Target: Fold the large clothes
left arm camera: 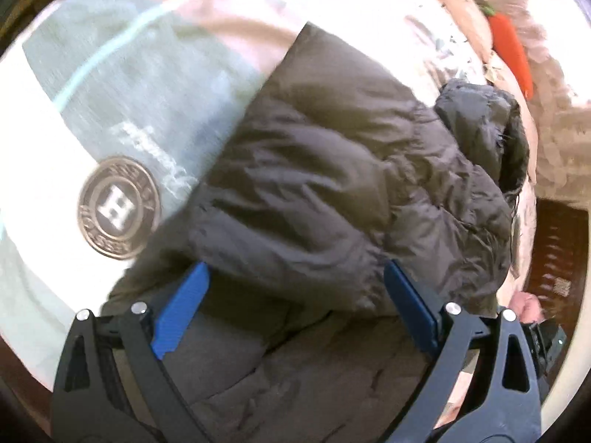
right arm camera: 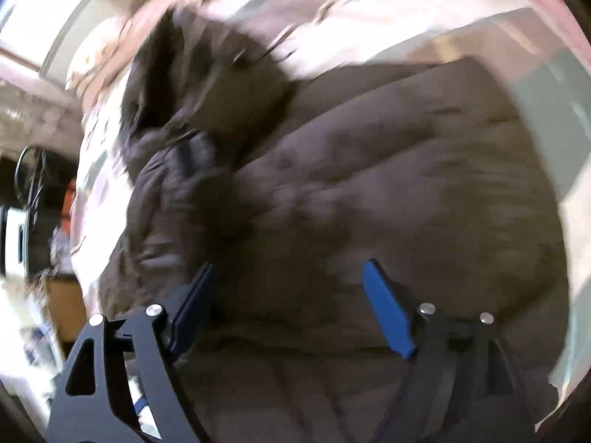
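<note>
A dark brown puffer jacket [left arm camera: 332, 166] lies spread on a pale bed cover [left arm camera: 44, 155], its hood [left arm camera: 487, 129] bunched at the right end. My left gripper [left arm camera: 295, 265] hovers just over the jacket's near part, open, its blue pads [left arm camera: 181, 313] wide apart with nothing pressed between them. In the right wrist view the same jacket [right arm camera: 388, 184] fills the middle, blurred, with the hood [right arm camera: 207, 85] at the upper left. My right gripper [right arm camera: 289, 265] is also open above the quilted fabric, gripping nothing.
The cover carries a grey-green panel and a round emblem with an H [left arm camera: 119, 207]. An orange carrot-shaped plush [left arm camera: 511, 51] lies beyond the hood. A person's hand [left arm camera: 528, 306] shows at the bed's right edge. Cables [right arm camera: 26, 170] and a cardboard box [right arm camera: 66, 306] stand off the bed's left side.
</note>
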`<move>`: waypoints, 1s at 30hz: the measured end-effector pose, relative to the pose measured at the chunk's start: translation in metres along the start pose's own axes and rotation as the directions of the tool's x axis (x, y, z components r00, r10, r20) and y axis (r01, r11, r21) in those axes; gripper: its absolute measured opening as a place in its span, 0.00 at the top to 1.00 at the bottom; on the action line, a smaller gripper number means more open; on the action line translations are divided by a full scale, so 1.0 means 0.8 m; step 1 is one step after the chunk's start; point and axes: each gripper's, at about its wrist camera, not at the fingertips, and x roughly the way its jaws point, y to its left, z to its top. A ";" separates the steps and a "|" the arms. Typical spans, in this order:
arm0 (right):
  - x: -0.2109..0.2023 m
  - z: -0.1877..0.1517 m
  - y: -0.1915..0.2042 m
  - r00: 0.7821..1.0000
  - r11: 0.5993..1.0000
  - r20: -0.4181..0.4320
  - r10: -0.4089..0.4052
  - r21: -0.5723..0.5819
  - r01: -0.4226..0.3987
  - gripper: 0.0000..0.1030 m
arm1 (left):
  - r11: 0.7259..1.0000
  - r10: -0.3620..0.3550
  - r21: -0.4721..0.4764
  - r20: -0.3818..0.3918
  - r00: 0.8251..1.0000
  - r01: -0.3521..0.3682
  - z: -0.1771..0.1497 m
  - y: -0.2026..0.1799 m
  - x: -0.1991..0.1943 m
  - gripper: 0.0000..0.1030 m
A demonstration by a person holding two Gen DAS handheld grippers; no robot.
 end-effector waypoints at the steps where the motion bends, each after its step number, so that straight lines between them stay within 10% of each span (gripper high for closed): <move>1: -0.002 0.001 -0.003 1.000 1.000 0.004 0.029 -0.009 -0.029 0.23 | 0.999 0.011 0.032 0.022 1.000 -0.012 -0.001 -0.008 -0.005 0.06; 11: 0.088 0.023 0.079 0.993 0.984 -0.117 0.017 -0.174 -0.037 0.31 | 0.976 0.102 0.199 -0.057 0.993 -0.089 0.020 -0.080 0.059 0.06; 15: 0.090 0.017 0.074 0.994 0.981 -0.105 0.043 -0.182 -0.062 0.85 | 0.971 0.119 0.212 -0.050 0.992 -0.106 0.009 -0.079 0.061 0.06; 22: 0.002 0.001 -0.017 0.992 0.997 0.098 -0.076 0.017 0.075 0.92 | 0.990 0.058 0.129 -0.051 0.997 -0.051 -0.003 -0.035 0.036 0.06; 26: 0.038 0.001 -0.037 0.993 0.997 -0.090 -0.082 -0.011 0.081 0.74 | 0.993 0.066 0.103 -0.071 0.995 -0.058 -0.001 -0.020 0.038 0.06; 30: -0.036 0.003 -0.036 0.962 0.972 0.142 -0.235 0.030 0.233 0.17 | 0.991 0.061 0.120 0.012 0.998 -0.062 0.007 -0.023 0.007 0.06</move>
